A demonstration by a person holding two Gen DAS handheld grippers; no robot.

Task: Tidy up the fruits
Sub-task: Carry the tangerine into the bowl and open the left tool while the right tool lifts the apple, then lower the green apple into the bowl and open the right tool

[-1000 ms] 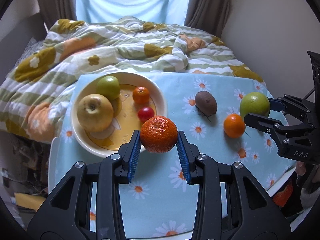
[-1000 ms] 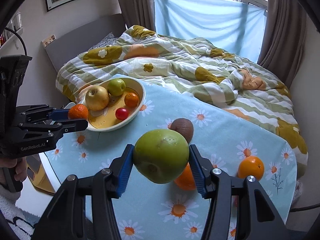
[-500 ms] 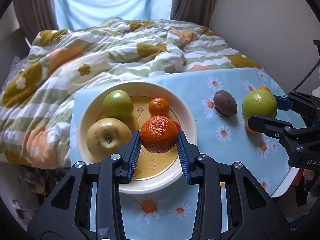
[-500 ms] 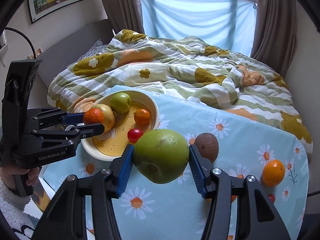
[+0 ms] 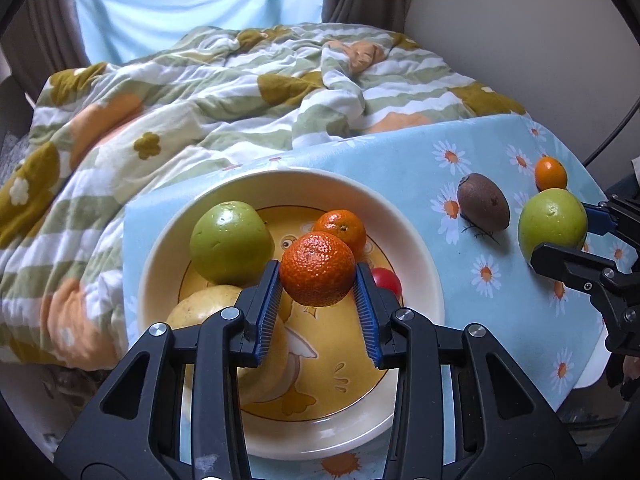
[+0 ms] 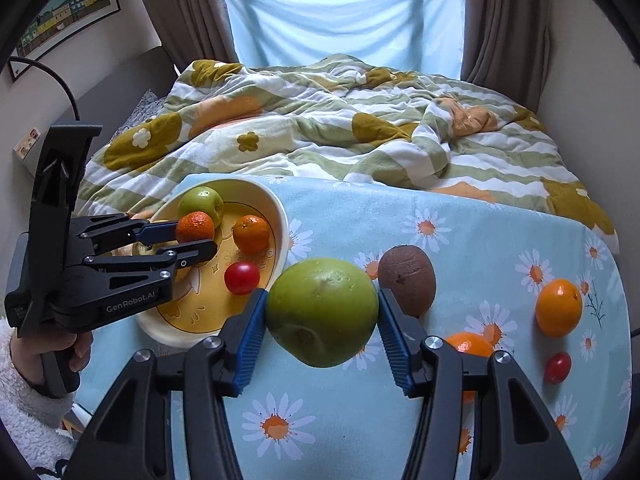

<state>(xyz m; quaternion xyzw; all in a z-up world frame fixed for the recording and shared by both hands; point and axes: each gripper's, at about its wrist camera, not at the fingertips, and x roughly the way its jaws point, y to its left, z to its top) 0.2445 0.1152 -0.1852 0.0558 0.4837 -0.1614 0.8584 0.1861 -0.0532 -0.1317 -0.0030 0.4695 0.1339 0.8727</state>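
My left gripper (image 5: 317, 276) is shut on a tangerine (image 5: 317, 269) and holds it over the cream bowl (image 5: 416, 248). In the bowl lie a green apple (image 5: 230, 242), a yellow apple (image 5: 200, 308), a small orange (image 5: 342, 226) and a cherry tomato (image 5: 387, 280). My right gripper (image 6: 322, 316) is shut on a large green apple (image 6: 322, 312) above the daisy-print cloth (image 6: 460, 208), just right of the bowl (image 6: 282, 224). A brown kiwi (image 6: 406, 274), two oranges (image 6: 558, 307) (image 6: 468, 346) and a cherry tomato (image 6: 557, 367) rest on the cloth.
A bed with a rumpled flowered duvet (image 6: 340, 128) runs along the far edge of the table. Curtains and a window stand behind it. A hand in a white fleecy sleeve (image 6: 28, 392) grips the left tool. The cloth's near right part holds only scattered fruit.
The left gripper carried the tangerine from the cloth in front of the bowl to above the bowl's middle. The right gripper with its green apple shifted left toward the bowl.
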